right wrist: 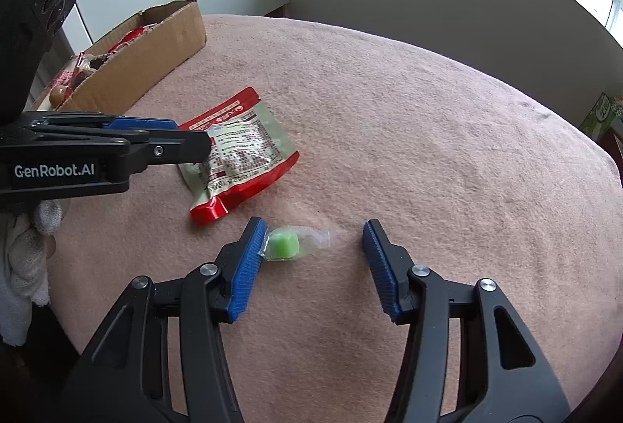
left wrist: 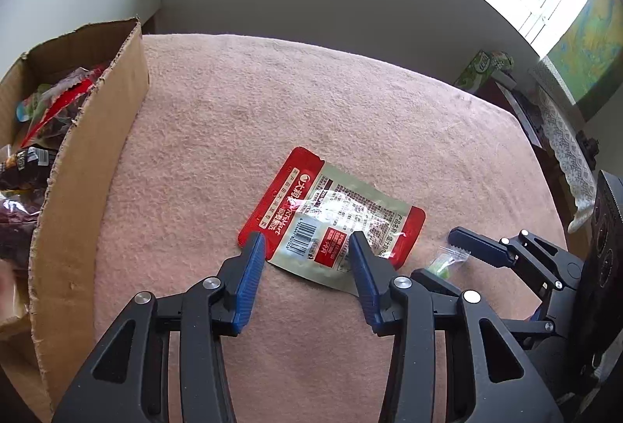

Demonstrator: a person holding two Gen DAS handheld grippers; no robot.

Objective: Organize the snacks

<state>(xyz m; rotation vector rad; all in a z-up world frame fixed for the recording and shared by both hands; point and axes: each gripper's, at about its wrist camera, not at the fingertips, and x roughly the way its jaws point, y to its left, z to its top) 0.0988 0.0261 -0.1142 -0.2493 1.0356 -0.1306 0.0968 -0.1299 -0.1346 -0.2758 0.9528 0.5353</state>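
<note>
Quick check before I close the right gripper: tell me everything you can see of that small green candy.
The green candy is a small round-edged cube sealed in a clear crinkly wrapper with a serrated end. It lies flat on the pink blanket, between the right gripper's open jaws, up against its left blue pad, just off the red snack pouch.

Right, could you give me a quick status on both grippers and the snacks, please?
Left gripper open over red snack pouch. Right gripper open around green wrapped candy, candy at one finger. Cardboard box part-filled. Nothing in the way.
</note>
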